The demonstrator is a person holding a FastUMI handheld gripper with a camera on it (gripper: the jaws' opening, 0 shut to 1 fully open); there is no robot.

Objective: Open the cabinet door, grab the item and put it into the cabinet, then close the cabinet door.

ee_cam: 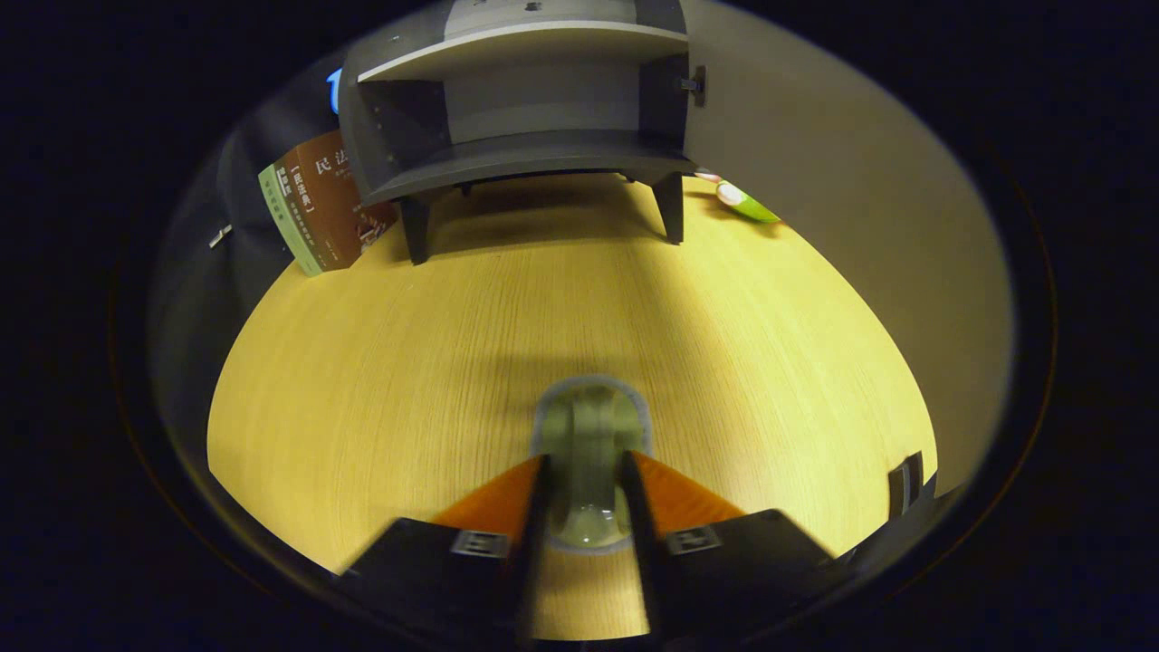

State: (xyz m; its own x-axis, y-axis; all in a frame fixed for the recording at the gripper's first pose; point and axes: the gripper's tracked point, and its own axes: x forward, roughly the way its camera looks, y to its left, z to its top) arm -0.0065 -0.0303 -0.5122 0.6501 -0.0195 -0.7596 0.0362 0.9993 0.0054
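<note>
Nearest, the gripper [584, 471] holds a pale rounded item [589, 435] clamped between both fingers above the table [380, 362]. Farther off, the cabinet [525, 100] stands with door [842, 199] open; carry the item level onto its lower shelf.

We see the gripper [584, 480] closed on a pale grey-green roll of tape [590, 444] — both orange-backed fingers [507, 498] press its sides, and it stands on edge between them over the wooden table [380, 380]. Beyond the fingers, well apart from the roll, stands the grey cabinet [534, 145] on short legs, its door [842, 199] swung open to the right and its shelves bare. Just left of the cabinet lean some books [321, 204] against the booth wall. Behind the door's lower edge a green and white object [744, 203] lies on the table — we cannot tell what it is.
</note>
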